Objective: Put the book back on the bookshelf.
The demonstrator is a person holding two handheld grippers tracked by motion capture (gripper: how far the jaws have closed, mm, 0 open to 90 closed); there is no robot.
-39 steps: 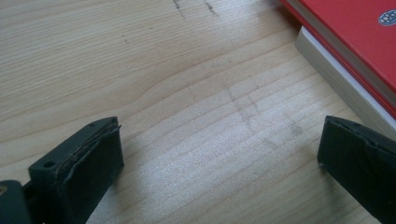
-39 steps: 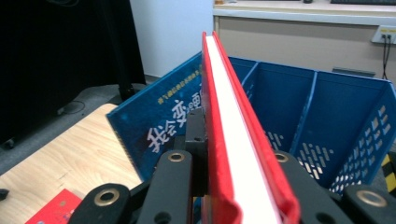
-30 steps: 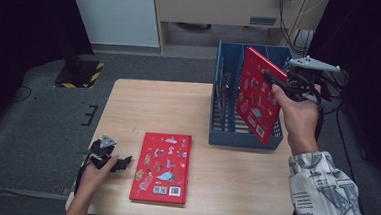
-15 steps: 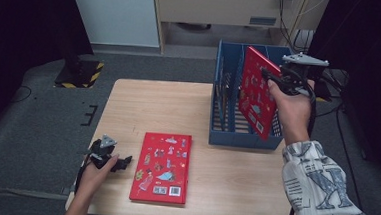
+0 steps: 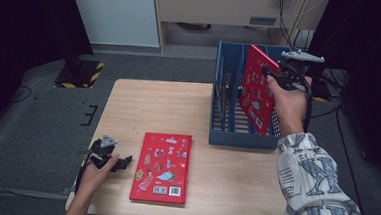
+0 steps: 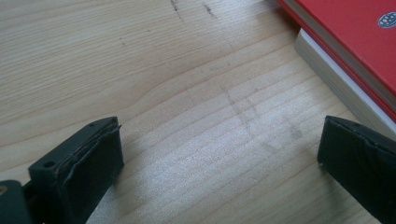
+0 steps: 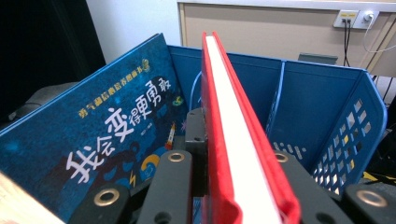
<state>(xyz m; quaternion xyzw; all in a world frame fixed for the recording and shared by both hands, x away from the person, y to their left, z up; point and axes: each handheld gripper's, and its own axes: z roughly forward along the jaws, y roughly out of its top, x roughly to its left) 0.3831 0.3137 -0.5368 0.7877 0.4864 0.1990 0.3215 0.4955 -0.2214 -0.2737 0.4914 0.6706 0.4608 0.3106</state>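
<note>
- While the right gripper (image 5: 269, 75) has its fingers squeezed tight on a red book (image 5: 256, 91), that book stands up on its edge, tilted, over the blue rack (image 5: 236, 138) at the far right of the bench (image 5: 143, 104).
- From the right gripper view, the red book's white pages (image 7: 233, 135) run straight up between the fingers, so the hold looks firm.
- 1 blue book (image 7: 93, 135) already leans in the rack, just beside the red one.
- I think the red book is partly in its slot but not yet let go, so this step is about half done.
- 1 more red book (image 5: 162, 167) lies flat on the bench near the front, so it is left to do.
- Beside that flat book rests the left gripper (image 5: 120, 162), its fingers spread wide with nothing between them.
- The rack's blue dividers (image 7: 279, 105) stand close by, and the book's bottom corner could bump them.
- Cables (image 5: 289, 13) hang behind the bench, well apart from the work.
</note>
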